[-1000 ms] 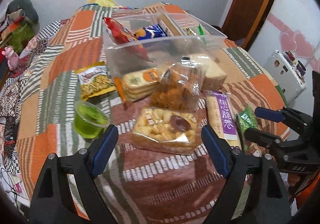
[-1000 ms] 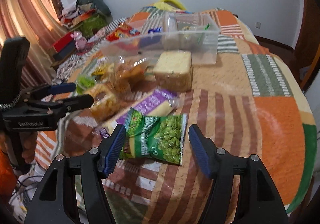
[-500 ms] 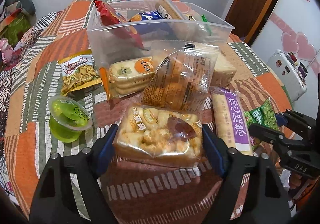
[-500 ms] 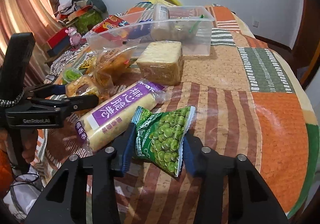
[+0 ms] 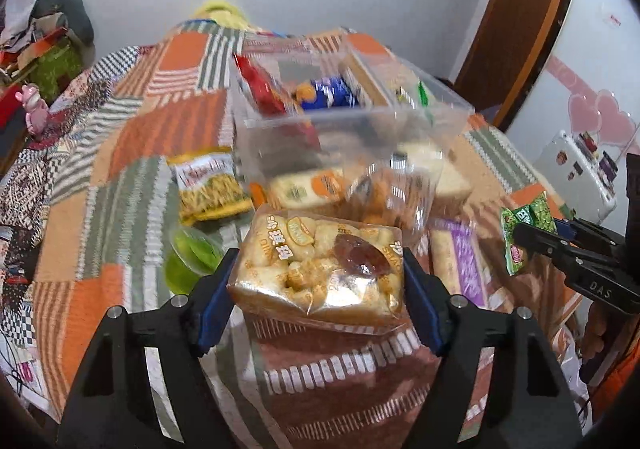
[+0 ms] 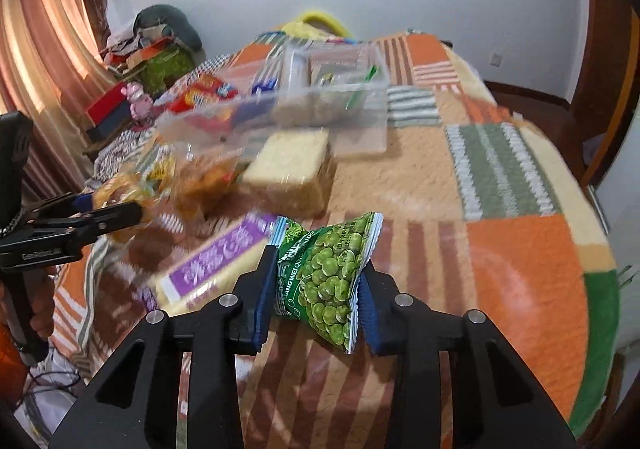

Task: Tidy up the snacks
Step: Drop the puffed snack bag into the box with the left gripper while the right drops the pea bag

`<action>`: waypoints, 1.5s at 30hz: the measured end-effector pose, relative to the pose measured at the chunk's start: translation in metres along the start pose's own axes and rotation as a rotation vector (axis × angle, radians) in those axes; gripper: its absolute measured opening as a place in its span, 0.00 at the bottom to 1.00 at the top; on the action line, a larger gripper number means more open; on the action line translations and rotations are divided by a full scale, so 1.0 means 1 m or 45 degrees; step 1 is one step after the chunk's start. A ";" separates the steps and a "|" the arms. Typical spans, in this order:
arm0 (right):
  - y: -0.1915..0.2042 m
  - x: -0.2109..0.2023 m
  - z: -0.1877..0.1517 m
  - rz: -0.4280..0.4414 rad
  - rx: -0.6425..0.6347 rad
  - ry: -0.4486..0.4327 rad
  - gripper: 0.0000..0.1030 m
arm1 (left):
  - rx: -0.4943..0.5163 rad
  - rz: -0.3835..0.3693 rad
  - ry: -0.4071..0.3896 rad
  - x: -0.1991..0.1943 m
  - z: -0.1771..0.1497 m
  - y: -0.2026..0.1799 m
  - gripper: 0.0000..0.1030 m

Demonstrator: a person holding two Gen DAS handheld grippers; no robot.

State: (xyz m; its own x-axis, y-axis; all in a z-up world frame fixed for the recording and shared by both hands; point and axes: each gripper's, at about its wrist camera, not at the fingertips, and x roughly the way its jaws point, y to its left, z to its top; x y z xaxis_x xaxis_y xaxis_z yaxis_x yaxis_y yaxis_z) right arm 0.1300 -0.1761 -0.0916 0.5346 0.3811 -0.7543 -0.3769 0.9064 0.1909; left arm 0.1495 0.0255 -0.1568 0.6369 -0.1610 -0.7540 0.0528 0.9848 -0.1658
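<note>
- Left wrist view: the left tool (image 5: pixel 318 273) grips a bag of puffed snacks (image 5: pixel 320 269) between its pads, raised above the patchwork blanket (image 5: pixel 132 153), in front of the clear bin (image 5: pixel 344 133).
- Right wrist view: the right tool (image 6: pixel 318 283) pinches a green pea packet (image 6: pixel 328 281), lifted beside the purple-labelled pack (image 6: pixel 212 269).

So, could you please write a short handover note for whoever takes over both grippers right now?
Left gripper: jaws shut on the puffed snack pack, raised above the blanket.
Right gripper: jaws shut on the green pea packet, also lifted.
Clear bin behind: already holds a red bag, a blue pack and others.
Left on the blanket: purple roll pack, cake block, noodle snack bag, green jelly cup, orange biscuit pack.
Next, probably: drop both held packs in the bin.
</note>
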 end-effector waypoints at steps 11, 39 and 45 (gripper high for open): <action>-0.002 -0.014 0.049 -0.014 -0.011 -0.163 0.33 | 0.011 -0.008 -0.180 -0.019 0.061 -0.008 0.73; -0.020 0.077 0.125 -0.009 -0.009 -0.132 0.33 | -0.011 0.006 -0.072 0.095 0.133 -0.014 0.73; -0.019 0.085 0.124 -0.013 -0.030 -0.096 0.33 | -0.004 0.015 -0.015 0.110 0.129 -0.015 0.75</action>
State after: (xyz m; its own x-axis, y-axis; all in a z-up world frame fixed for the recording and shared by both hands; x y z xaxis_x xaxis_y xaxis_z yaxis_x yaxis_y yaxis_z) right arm 0.2763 -0.1383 -0.0811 0.5934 0.3853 -0.7067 -0.3883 0.9061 0.1680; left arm 0.3176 0.0016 -0.1553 0.6467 -0.1483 -0.7482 0.0424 0.9864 -0.1588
